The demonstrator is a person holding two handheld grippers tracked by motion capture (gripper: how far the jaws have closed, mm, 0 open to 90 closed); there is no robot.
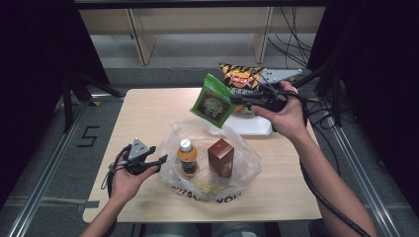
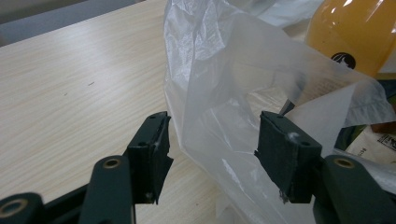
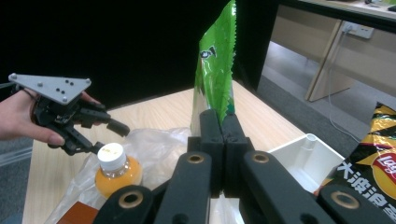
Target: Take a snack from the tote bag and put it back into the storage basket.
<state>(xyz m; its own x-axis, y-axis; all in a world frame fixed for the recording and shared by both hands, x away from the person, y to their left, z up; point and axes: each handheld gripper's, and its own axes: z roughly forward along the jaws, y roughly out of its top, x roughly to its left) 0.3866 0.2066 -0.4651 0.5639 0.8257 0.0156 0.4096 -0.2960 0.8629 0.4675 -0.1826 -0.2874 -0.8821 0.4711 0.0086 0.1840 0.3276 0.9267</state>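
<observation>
My right gripper (image 1: 236, 98) is shut on the lower edge of a green snack bag (image 1: 213, 101), held up above the far side of the clear plastic bag (image 1: 237, 168). In the right gripper view its jaws (image 3: 219, 116) meet on the green snack bag (image 3: 215, 70). The plastic bag holds an orange juice bottle (image 1: 187, 158) and a brown box (image 1: 221, 157). My left gripper (image 1: 159, 163) stands open at the bag's left rim. In the left gripper view a fold of the plastic bag (image 2: 224, 70) hangs loose between the jaws of the left gripper (image 2: 212, 135), with the bottle (image 2: 355, 32) behind.
A white tray (image 1: 259, 129) at the table's far right holds an orange chips bag (image 1: 242, 74). The wooden table (image 1: 148, 113) has bare room at its left and far left. Desk legs and cables stand beyond the far edge.
</observation>
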